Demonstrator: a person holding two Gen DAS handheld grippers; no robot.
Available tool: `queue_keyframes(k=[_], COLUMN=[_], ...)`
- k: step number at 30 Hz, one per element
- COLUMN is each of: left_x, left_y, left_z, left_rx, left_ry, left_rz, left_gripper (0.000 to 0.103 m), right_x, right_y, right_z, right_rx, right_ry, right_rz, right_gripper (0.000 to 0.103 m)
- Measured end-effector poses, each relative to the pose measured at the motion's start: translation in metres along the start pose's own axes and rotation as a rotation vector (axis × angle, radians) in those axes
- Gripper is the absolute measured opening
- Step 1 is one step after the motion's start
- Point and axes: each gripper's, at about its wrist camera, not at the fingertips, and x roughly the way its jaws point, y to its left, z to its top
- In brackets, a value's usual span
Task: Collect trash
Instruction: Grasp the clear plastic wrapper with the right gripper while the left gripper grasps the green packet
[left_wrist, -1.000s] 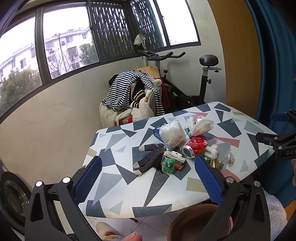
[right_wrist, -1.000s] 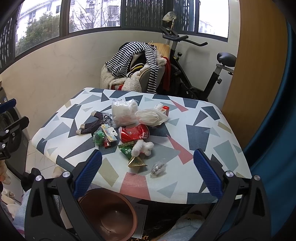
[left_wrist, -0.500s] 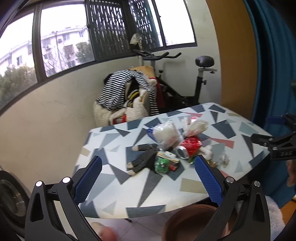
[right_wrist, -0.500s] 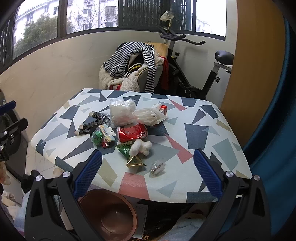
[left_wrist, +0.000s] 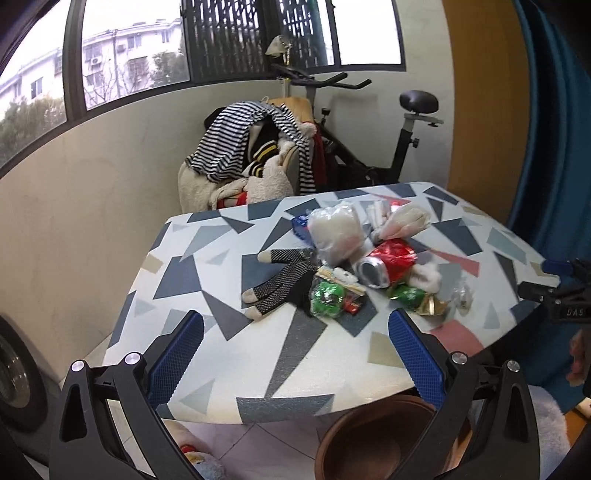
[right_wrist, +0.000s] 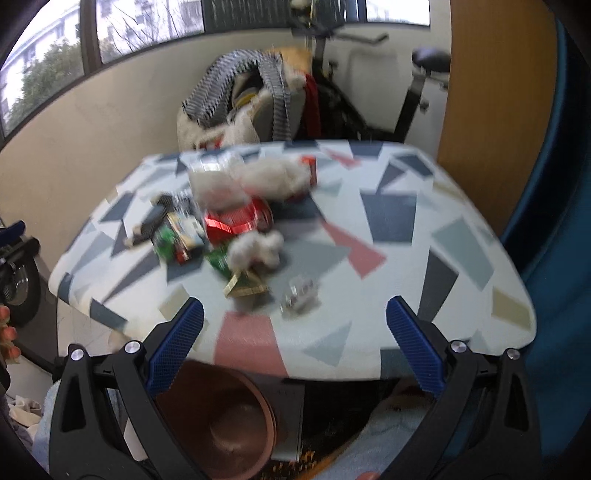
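Note:
A heap of trash lies mid-table: a crushed red can (left_wrist: 384, 264) (right_wrist: 236, 221), clear plastic bags (left_wrist: 334, 230), green wrappers (left_wrist: 327, 297), a gold wrapper (right_wrist: 243, 286), a clear crumpled wrapper (right_wrist: 299, 293) and white fluff (right_wrist: 255, 249). A black knit glove (left_wrist: 280, 282) lies at the heap's left. My left gripper (left_wrist: 295, 350) is open and empty over the table's near edge. My right gripper (right_wrist: 293, 343) is open and empty at the near edge, close to the clear wrapper. A brown bin (left_wrist: 373, 439) (right_wrist: 225, 424) stands on the floor below the table edge.
The table (left_wrist: 207, 266) has a geometric patterned top. Behind it stand a chair heaped with striped clothes (left_wrist: 251, 147) and an exercise bike (left_wrist: 402, 122). A blue curtain (left_wrist: 554, 110) hangs at right. The right gripper shows at the left wrist view's right edge (left_wrist: 554, 291).
Both grippers have moved closer to the table and the trash heap. The right wrist view is now motion-blurred. Both stay open.

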Motion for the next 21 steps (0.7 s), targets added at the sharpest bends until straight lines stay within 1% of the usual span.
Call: queue_keyframes(k=[1, 2, 5, 7, 10, 11, 12, 14, 17, 19, 20, 21], left_x=[0.006, 0.01, 0.024, 0.033, 0.046, 0.049, 0.054, 0.059, 0.067, 0.072, 0.074, 0.076], left_y=[0.002, 0.004, 0.011, 0.015, 0.018, 0.018, 0.019, 0.019, 0.02, 0.018, 0.018, 0.018], left_z=[-0.001, -0.003, -0.011, -0.017, -0.025, -0.027, -0.029, -0.031, -0.035, -0.038, -0.039, -0.04], left_rx=[-0.003, -0.007, -0.024, -0.033, -0.035, -0.039, -0.046, -0.062, -0.093, -0.099, -0.103, -0.105], left_ry=[0.003, 0.002, 0.014, 0.024, 0.054, 0.058, 0.065, 0.074, 0.09, 0.111, 0.119, 0.119], left_rz=[0.008, 0.015, 0.024, 0.016, 0.022, 0.021, 0.014, -0.004, -0.027, -0.035, -0.038, -0.036], left_gripper=[0.098, 0.098, 0.098, 0.098, 0.098, 0.098, 0.098, 0.098, 0.098, 0.098, 0.098, 0.098], right_x=[0.011, 0.021, 0.044, 0.06, 0.081, 0.086, 0.094, 0.111, 0.127, 0.136, 0.14, 0.141], right_y=[-0.001, -0.002, -0.01, -0.016, -0.018, -0.018, -0.018, -0.019, -0.018, -0.014, -0.012, -0.01], right_z=[-0.004, -0.007, -0.013, -0.014, -0.01, -0.008, -0.007, -0.003, 0.001, 0.001, 0.0, 0.0], right_rx=[-0.006, -0.008, 0.03, 0.059, 0.06, 0.058, 0.057, 0.067, 0.084, 0.069, 0.06, 0.046], right_ry=[0.024, 0.048, 0.065, 0.071, 0.043, 0.047, 0.055, 0.063, 0.072, 0.081, 0.082, 0.069], right_rz=[-0.039, -0.045, -0.007, 0.014, 0.037, 0.036, 0.036, 0.046, 0.058, 0.038, 0.023, 0.012], right_gripper=[0.097, 0.097, 0.097, 0.097, 0.096, 0.092, 0.085, 0.083, 0.082, 0.079, 0.073, 0.072])
